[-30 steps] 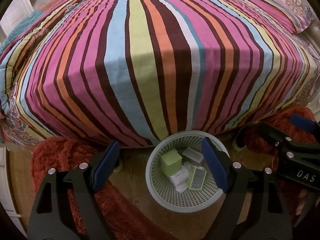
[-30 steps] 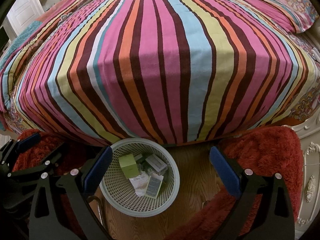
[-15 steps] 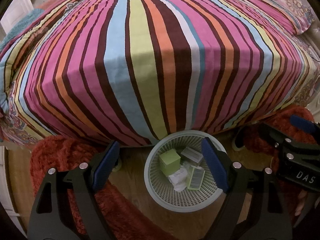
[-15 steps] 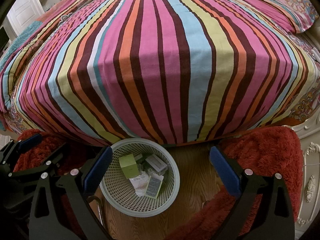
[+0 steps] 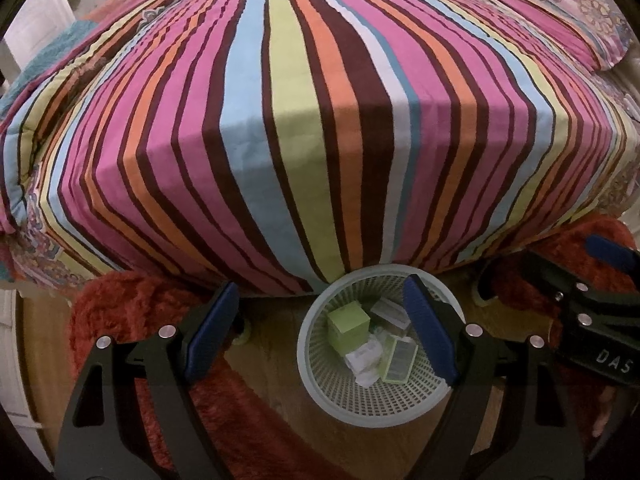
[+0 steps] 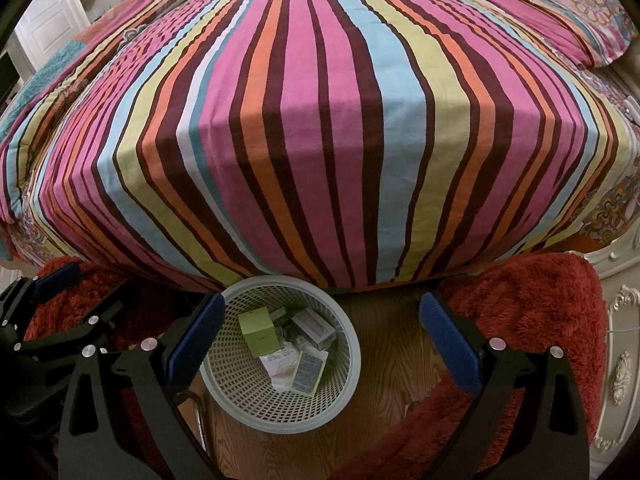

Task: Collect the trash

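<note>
Left wrist view: the left gripper [image 5: 320,330] hangs wide and empty over the basket [image 5: 344,404] on the floor by the bed [image 5: 320,120]; its cartons [image 5: 348,326] look light and crushable, best pinched across flat faces.

Right wrist view: the right gripper [image 6: 320,346] gapes empty too; the basket's mesh rim [image 6: 280,426] seems stiff enough to grip.
</note>
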### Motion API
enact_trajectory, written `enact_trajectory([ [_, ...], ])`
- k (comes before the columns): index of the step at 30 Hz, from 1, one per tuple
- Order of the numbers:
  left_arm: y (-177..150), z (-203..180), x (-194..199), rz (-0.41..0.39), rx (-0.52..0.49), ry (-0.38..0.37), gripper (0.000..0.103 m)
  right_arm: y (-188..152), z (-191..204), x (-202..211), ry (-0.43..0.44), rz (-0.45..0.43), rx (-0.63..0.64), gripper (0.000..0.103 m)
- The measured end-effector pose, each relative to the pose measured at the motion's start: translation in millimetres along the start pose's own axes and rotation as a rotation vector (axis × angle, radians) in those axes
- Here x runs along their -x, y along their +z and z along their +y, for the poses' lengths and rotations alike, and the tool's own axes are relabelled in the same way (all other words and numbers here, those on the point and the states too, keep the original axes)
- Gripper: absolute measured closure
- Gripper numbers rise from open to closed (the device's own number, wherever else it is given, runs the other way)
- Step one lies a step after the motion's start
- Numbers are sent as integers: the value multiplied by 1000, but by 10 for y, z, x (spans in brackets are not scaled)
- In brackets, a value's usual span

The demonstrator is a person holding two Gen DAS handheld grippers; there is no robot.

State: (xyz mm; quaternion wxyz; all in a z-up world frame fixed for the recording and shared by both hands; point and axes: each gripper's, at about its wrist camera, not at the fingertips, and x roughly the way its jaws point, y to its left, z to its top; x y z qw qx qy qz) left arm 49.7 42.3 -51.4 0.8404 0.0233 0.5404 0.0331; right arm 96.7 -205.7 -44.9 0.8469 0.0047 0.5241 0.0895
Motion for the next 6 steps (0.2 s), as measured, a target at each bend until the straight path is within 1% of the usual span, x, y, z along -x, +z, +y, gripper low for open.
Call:
enact_trajectory([
  [2,6,13,-10,4,7,-15,21,1,-1,0,0,1,0,9],
  [6,6,3,-31,12,2,-14,21,4,2,5,1,1,1,9],
])
